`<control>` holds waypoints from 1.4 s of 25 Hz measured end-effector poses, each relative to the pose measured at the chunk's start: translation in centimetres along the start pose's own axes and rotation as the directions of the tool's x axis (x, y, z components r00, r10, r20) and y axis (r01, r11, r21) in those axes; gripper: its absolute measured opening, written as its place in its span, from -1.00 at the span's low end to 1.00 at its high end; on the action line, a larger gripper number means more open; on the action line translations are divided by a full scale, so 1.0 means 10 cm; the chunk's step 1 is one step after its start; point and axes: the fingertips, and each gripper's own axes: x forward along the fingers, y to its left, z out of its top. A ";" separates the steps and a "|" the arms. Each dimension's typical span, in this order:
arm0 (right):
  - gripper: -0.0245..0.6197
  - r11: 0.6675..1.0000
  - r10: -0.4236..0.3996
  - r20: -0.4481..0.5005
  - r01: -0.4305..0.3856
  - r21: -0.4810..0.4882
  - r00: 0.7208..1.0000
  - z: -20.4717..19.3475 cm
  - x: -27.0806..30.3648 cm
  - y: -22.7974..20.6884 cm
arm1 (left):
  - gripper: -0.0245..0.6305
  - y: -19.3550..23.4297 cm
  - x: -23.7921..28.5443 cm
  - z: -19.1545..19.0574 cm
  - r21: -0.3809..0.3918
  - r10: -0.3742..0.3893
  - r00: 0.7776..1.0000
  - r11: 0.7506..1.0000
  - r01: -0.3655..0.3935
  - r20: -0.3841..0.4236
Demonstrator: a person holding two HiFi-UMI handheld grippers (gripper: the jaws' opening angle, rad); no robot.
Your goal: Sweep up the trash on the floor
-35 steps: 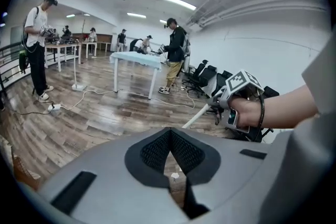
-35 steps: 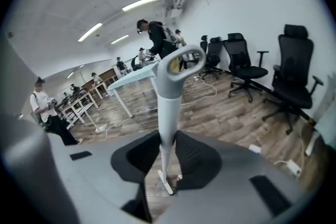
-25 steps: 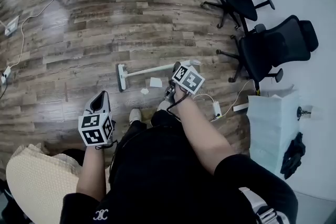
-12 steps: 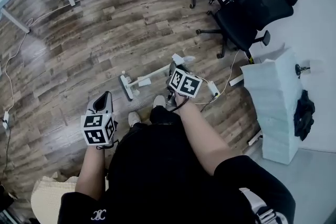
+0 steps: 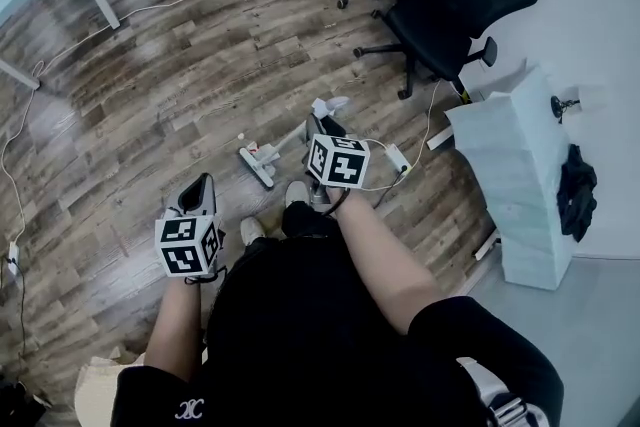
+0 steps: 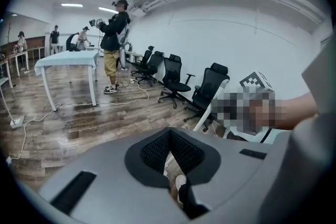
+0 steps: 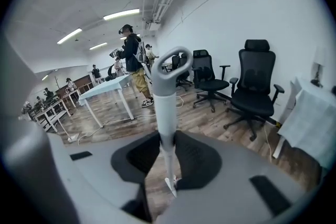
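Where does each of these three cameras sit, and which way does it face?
Head view: on the person's head, facing steeply down at the floor; shows both arms, left gripper, right gripper, broom.
Left gripper view: on the left gripper, facing across the room past its shut fingers; a shoe shows below.
Right gripper view: on the right gripper, facing along fingers shut on the broom's handle.
Both gripper views share the table and chairs.

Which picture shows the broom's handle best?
The right gripper view: the handle stands up close, loop on top, clamped in the right tool. The head view shows mostly the broom's head on the floor; the left gripper view barely shows it.
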 end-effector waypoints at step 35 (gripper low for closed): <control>-0.61 0.957 0.003 0.155 0.042 -0.286 0.988 1.90 1.18 -3.32 | -0.94 -1.05 1.31 1.15 -0.158 0.375 0.923 0.920 -0.358 0.089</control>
